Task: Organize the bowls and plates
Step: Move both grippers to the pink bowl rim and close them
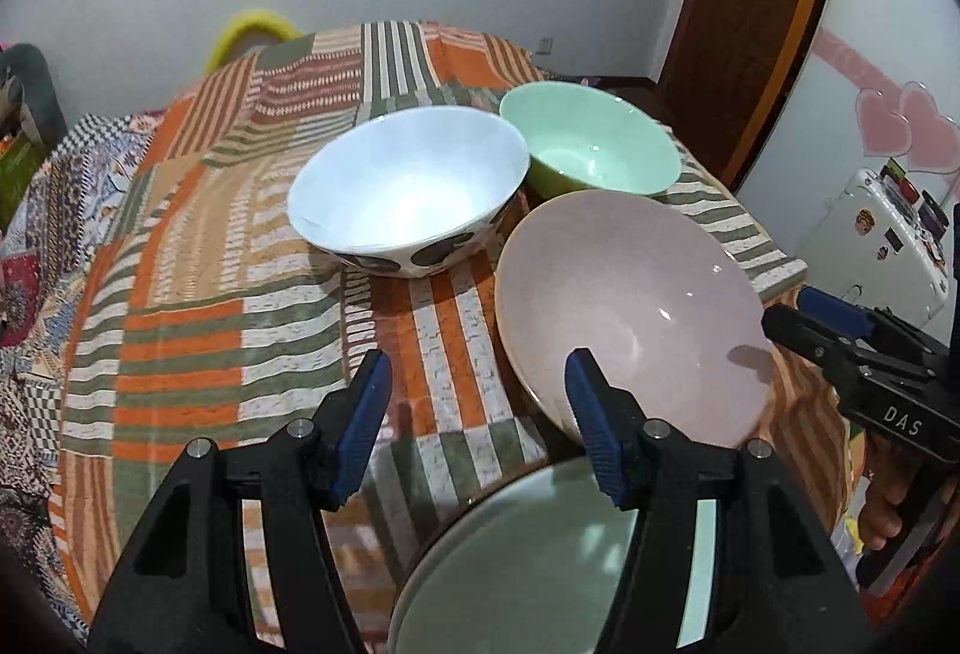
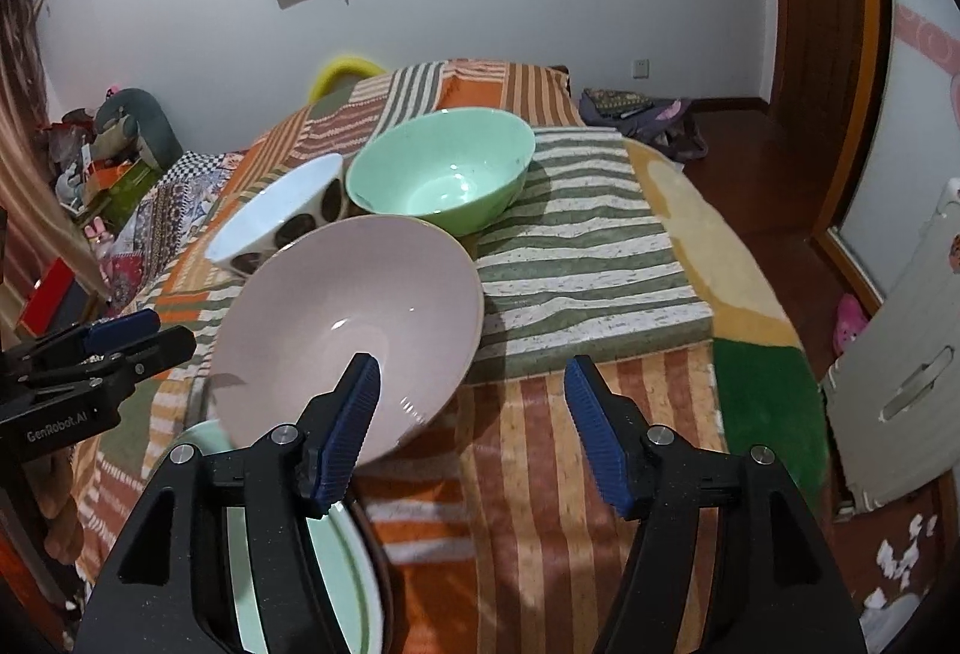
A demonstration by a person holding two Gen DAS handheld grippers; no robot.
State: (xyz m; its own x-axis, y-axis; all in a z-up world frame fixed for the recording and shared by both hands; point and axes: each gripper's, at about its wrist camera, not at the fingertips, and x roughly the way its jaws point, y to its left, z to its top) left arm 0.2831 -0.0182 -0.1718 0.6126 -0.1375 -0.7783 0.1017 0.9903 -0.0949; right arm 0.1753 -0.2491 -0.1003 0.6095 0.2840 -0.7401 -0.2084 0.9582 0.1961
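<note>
A pink bowl [image 1: 636,306] [image 2: 336,330] sits tilted on the striped cloth, its near rim over a pale green plate [image 1: 540,564] [image 2: 336,576]. Behind it stand a white bowl with dark spots [image 1: 408,186] [image 2: 276,216] and a green bowl [image 1: 591,147] [image 2: 444,168]. My left gripper [image 1: 477,384] is open and empty, just left of the pink bowl's near rim, above the plate. My right gripper [image 2: 474,384] is open and empty, its left finger in front of the pink bowl's right rim. Each gripper shows in the other's view [image 1: 840,330] [image 2: 108,342].
The striped patchwork cloth [image 1: 210,306] [image 2: 600,258] covers a round table. A wooden door [image 1: 750,24] and a white cabinet [image 2: 900,366] stand at the right. Clutter lies on the floor at the left [image 2: 96,156].
</note>
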